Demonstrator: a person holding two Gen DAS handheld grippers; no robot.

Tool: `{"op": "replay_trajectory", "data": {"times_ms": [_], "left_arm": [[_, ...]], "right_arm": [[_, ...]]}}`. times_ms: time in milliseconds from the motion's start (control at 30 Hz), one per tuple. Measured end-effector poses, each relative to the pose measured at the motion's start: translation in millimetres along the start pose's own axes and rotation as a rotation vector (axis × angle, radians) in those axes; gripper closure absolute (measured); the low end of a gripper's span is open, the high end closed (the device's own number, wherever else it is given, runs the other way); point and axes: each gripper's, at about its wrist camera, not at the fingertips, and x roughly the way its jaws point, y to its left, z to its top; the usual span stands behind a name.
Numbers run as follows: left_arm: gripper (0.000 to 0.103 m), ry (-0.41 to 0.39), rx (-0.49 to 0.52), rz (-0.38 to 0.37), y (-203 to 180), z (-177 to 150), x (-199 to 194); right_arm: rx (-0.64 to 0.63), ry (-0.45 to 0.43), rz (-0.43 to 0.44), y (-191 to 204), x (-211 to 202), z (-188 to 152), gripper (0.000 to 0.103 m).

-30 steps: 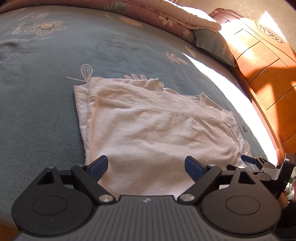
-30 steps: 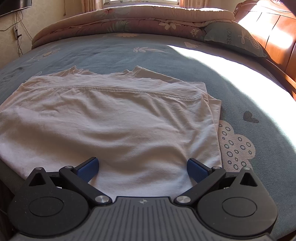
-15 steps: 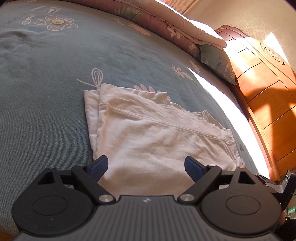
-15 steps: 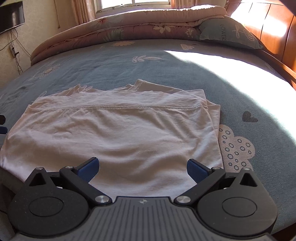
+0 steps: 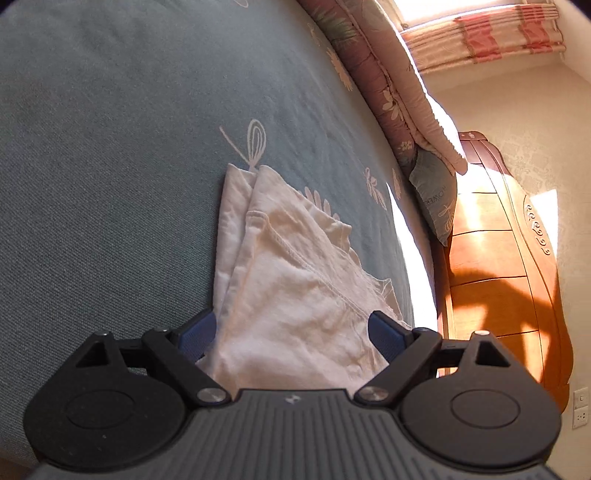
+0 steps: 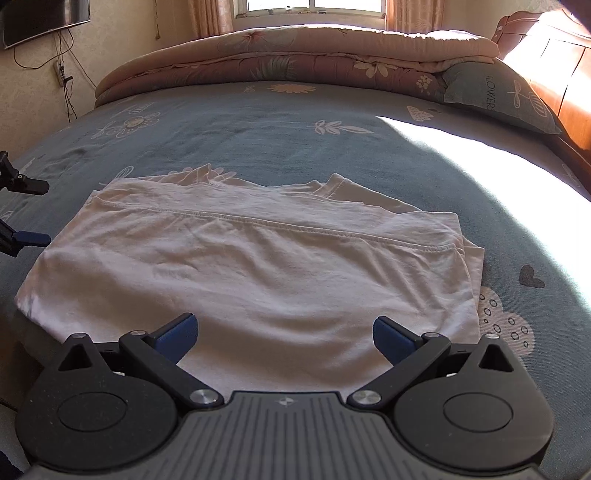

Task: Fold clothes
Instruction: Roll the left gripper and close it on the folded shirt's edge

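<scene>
Item under inspection: a pale pink garment (image 6: 251,273), already folded at least once, lying flat on the bed (image 6: 258,122) near its front edge, hem seam running across the upper layer. Judged light, limp and thin cotton; it should drape and crease readily, offers no stiffness to push against, and stacked layers may slip apart unless pinched together. Best purchase, in my assessment, is at the layered side edges or corners, taking all plies at once. The left claw (image 5: 291,334) stands wide apart with nothing between its pads, aimed along the garment's left edge. The right claw (image 6: 284,338) likewise stands apart and empty, hovering above the near middle of the cloth. Surface: a blue-grey sheet with white flower and cloud prints, soft and slightly rumpled, likely to give under pressure. Room: a rolled floral quilt (image 6: 295,51) and pillow (image 6: 495,96) at the far side, wooden headboard (image 5: 498,266) in strong sunlight, curtained window (image 6: 314,5) behind.
</scene>
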Motion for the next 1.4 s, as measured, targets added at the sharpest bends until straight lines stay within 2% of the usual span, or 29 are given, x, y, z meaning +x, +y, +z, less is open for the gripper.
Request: {"op": "replay_trajectory", "data": {"times_ms": [33, 100, 300, 433, 633, 767, 867, 1033, 1100, 1267, 1400], "left_arm": [[0.014, 0.018, -0.002, 0.015, 3, 1, 5], [0.008, 0.035, 0.001, -0.025, 5, 5, 16], [0.008, 0.058, 0.027, -0.085, -1, 34, 44], [0.008, 0.046, 0.043, -0.108, -3, 49, 59], [0.009, 0.08, 0.082, -0.123, 0, 25, 41], [0.009, 0.127, 0.023, -0.162, 9, 4, 34], [0.009, 0.14, 0.039, -0.16, 3, 15, 41], [0.009, 0.118, 0.094, -0.13, -13, 37, 62], [0.008, 0.115, 0.097, -0.131, -14, 36, 62], [0.01, 0.17, 0.097, -0.195, -1, 9, 43], [0.015, 0.189, 0.076, -0.184, 2, 15, 46]], "right_arm": [[0.001, 0.006, -0.002, -1, 1, -1, 0.0], [0.004, 0.016, -0.007, -3, 3, -3, 0.0], [0.024, 0.029, -0.019, -6, 12, -4, 0.0], [0.013, 0.028, -0.021, -3, 13, -3, 0.0], [-0.005, 0.023, -0.019, 0, 11, -4, 0.0], [-0.024, 0.038, -0.023, 1, 11, -7, 0.0], [-0.024, 0.037, -0.02, 1, 11, -7, 0.0], [-0.016, 0.025, -0.014, 3, 9, -7, 0.0], [-0.021, 0.022, -0.013, 5, 8, -6, 0.0], [-0.022, 0.035, -0.004, 4, 10, -9, 0.0], [-0.004, 0.046, 0.001, 2, 14, -11, 0.0]]}}
